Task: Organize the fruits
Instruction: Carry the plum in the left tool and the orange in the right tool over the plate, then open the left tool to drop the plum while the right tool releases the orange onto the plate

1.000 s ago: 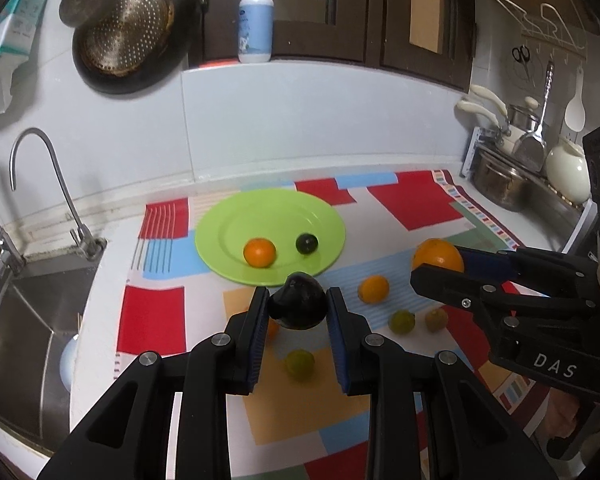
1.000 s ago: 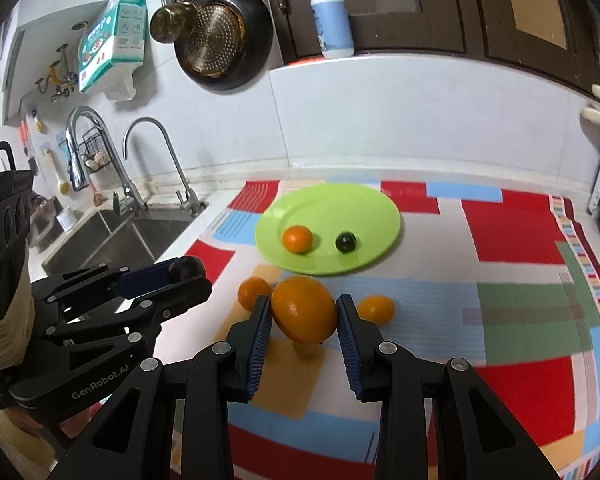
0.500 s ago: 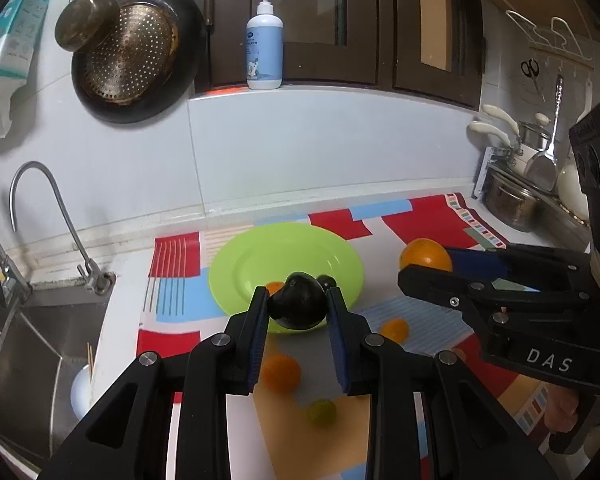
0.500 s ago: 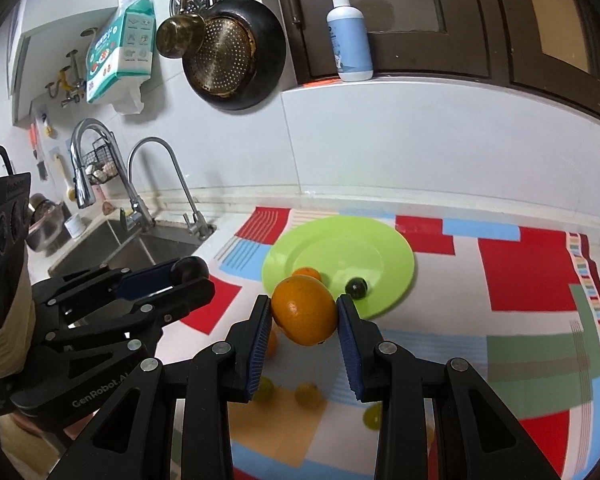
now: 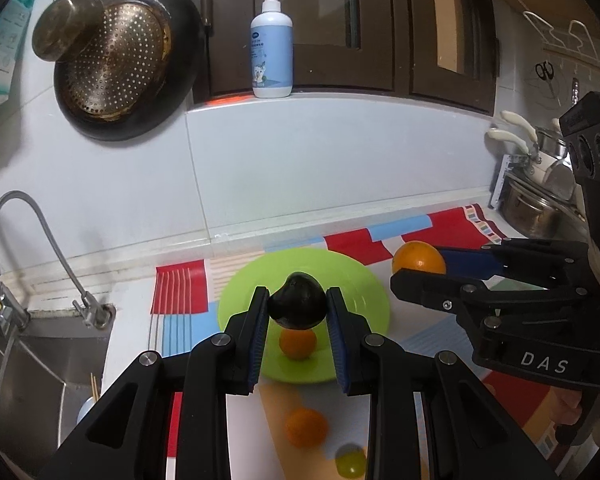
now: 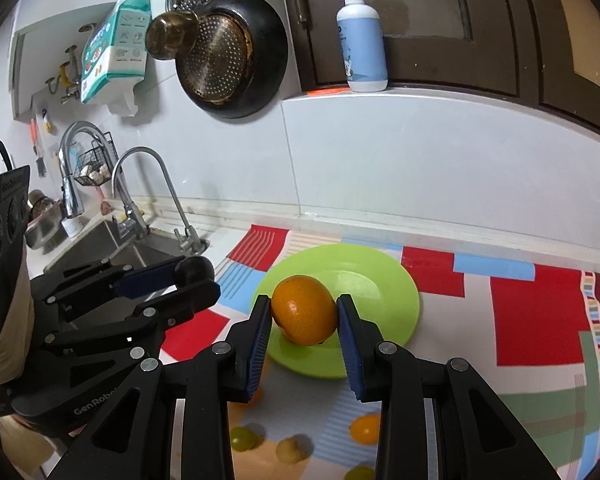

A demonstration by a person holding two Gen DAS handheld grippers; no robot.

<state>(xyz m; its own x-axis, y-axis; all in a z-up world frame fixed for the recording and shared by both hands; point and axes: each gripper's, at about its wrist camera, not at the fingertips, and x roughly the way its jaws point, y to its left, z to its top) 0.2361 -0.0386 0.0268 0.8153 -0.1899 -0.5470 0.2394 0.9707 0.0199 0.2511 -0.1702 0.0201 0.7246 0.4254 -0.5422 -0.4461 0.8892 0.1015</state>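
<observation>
My left gripper (image 5: 298, 312) is shut on a dark avocado (image 5: 297, 306) and holds it in the air above the near side of the green plate (image 5: 360, 280). A small orange (image 5: 297, 344) lies on the plate below it. My right gripper (image 6: 303, 322) is shut on a large orange (image 6: 304, 310), raised over the green plate (image 6: 380, 284). In the left wrist view the right gripper (image 5: 416, 270) holds that orange (image 5: 418, 258) to the right of the plate. In the right wrist view the left gripper (image 6: 196, 280) with the avocado (image 6: 194, 268) is at the left.
Loose small fruits lie on the patchwork mat: an orange one (image 5: 306, 426), a green one (image 5: 350, 462), an orange one (image 6: 365, 429), a green one (image 6: 244, 438), a yellowish one (image 6: 290, 450). A sink (image 6: 100, 240) with taps is left. Pots (image 5: 536, 204) stand right.
Both grippers have risen and moved forward towards the plate with their fruit still held. The plate and mat fruits now sit lower in both views.
</observation>
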